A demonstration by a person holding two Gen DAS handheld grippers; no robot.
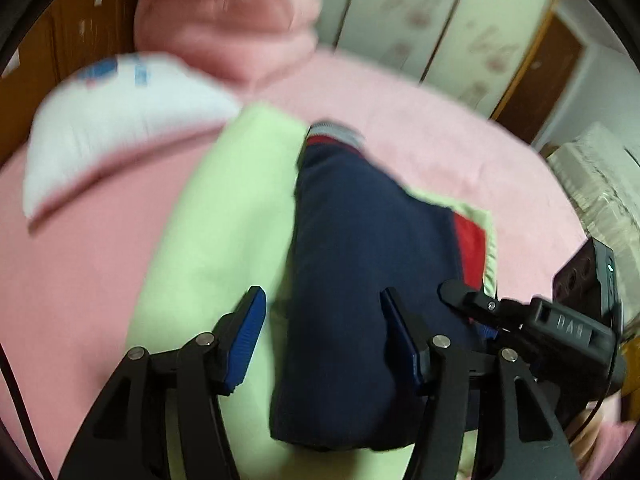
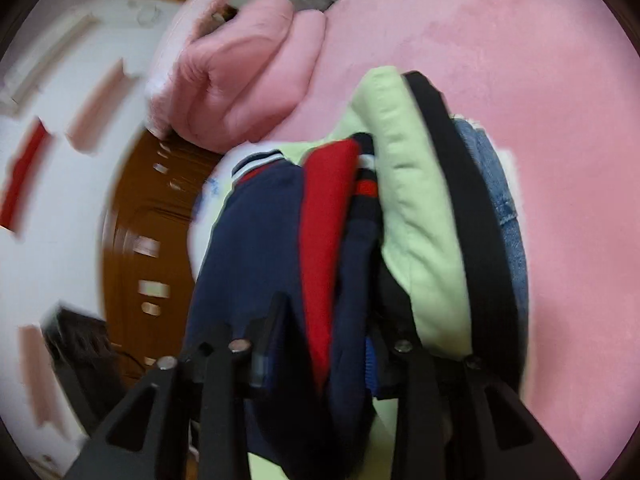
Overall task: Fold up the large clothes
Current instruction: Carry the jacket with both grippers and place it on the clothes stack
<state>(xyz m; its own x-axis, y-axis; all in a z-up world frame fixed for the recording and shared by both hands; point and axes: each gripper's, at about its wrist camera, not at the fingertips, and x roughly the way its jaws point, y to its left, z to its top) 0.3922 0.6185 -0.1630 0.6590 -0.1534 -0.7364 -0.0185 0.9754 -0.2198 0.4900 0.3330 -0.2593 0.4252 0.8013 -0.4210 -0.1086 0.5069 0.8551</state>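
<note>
Blue-padded left gripper (image 1: 322, 334) stands apart over the navy garment (image 1: 360, 248), its pads not visibly pressing the cloth. At three o'clock the right gripper (image 2: 320, 344) is clamped on the garment's bunched navy-and-red folds, probably carrying that edge across. Beneath lies a green cloth (image 1: 224, 216) on the pink bed (image 1: 80, 240); white pillow (image 1: 120, 120) at ten o'clock, pink quilt (image 1: 224, 12) at twelve, neither obstructing.

Soft even indoor light, heavy motion blur, fisheye bending, dark vignette at the edges
</note>
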